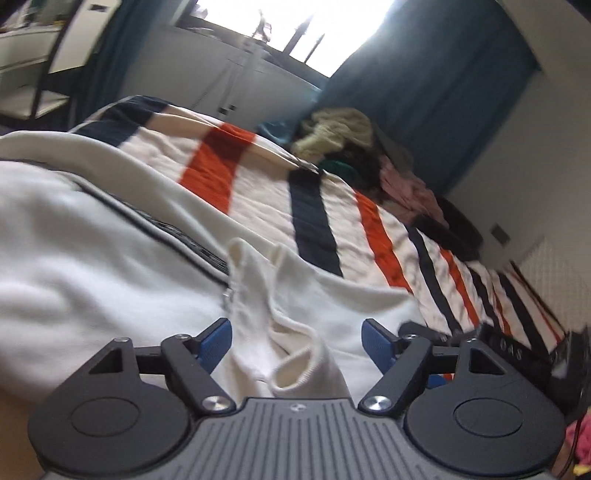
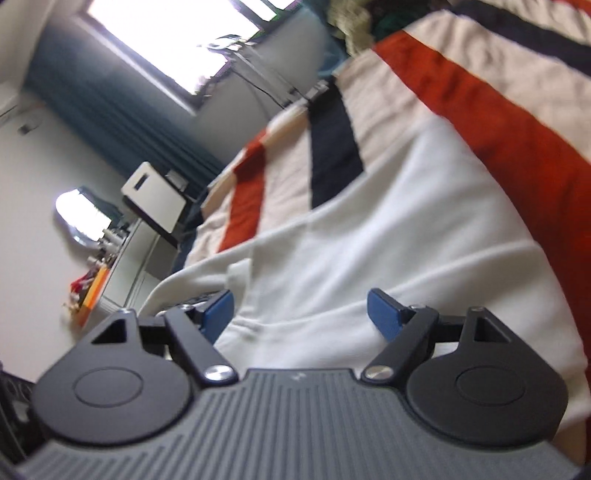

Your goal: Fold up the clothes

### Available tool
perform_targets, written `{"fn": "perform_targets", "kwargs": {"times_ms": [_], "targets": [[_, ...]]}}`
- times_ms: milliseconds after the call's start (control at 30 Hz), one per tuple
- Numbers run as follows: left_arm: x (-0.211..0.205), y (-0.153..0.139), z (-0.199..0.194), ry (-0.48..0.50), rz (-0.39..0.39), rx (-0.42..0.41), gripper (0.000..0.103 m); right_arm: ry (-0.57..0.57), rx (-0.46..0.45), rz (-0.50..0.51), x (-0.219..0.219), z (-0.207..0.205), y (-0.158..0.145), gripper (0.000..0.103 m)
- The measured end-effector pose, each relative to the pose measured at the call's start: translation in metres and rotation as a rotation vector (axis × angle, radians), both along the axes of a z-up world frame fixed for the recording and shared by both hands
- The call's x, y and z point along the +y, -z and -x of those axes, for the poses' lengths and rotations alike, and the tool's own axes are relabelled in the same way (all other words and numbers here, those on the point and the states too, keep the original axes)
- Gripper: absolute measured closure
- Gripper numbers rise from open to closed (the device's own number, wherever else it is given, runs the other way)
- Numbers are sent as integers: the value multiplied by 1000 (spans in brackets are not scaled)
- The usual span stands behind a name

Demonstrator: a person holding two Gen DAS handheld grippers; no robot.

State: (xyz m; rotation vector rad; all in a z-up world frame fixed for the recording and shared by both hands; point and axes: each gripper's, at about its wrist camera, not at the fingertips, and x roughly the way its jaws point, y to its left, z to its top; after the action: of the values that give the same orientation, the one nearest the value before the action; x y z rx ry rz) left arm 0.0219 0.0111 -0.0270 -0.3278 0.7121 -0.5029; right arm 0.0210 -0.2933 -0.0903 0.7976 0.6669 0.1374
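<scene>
1. The white garment (image 1: 92, 266) lies spread on the bed, over a striped bedspread (image 1: 258, 206). It is soft, thick and off-white, with a dark zipper line (image 1: 177, 236) running across it in the left wrist view.
2. A bunched part of the same white cloth, with two ribbed, rolled edges (image 1: 291, 369), rises between the fingers of the left gripper (image 1: 297, 341). Whether this is a cuff, a collar or a hem I cannot tell.
3. The left gripper's two blue fingers (image 1: 216, 341) stand spread wide apart, one on each side of that bunched cloth, not pressing it.
4. The right gripper (image 2: 301, 312) hangs low over a smooth, wrinkled stretch of the white garment (image 2: 369, 236). Its two blue fingers (image 2: 384, 314) are likewise spread wide, with nothing clamped between them.
5. The bedspread (image 2: 480, 92) is cream with broad orange and navy stripes; both views are blurred, so I do not count the stripes.
6. One heap of other clothes (image 1: 354, 147) sits at the far end of the bed, well apart from the white garment: cream, green, dark and pink pieces mixed, their number unclear.
7. Teal curtains (image 1: 424, 74) hang beside one bright window (image 1: 295, 22).
</scene>
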Motion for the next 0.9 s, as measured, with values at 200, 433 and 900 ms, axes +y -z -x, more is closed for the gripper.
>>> {"fn": "perform_targets", "kwargs": {"times_ms": [200,433,900], "targets": [[-32,16,-2,112,-124,-23,30,-16,9,38,2,-2,1,24],[-22,15,-5,117,-60,6,58,-23,16,111,8,1,1,24],[-9,22,7,65,-17,234,87,-37,28,322,25,7,-1,23]]}}
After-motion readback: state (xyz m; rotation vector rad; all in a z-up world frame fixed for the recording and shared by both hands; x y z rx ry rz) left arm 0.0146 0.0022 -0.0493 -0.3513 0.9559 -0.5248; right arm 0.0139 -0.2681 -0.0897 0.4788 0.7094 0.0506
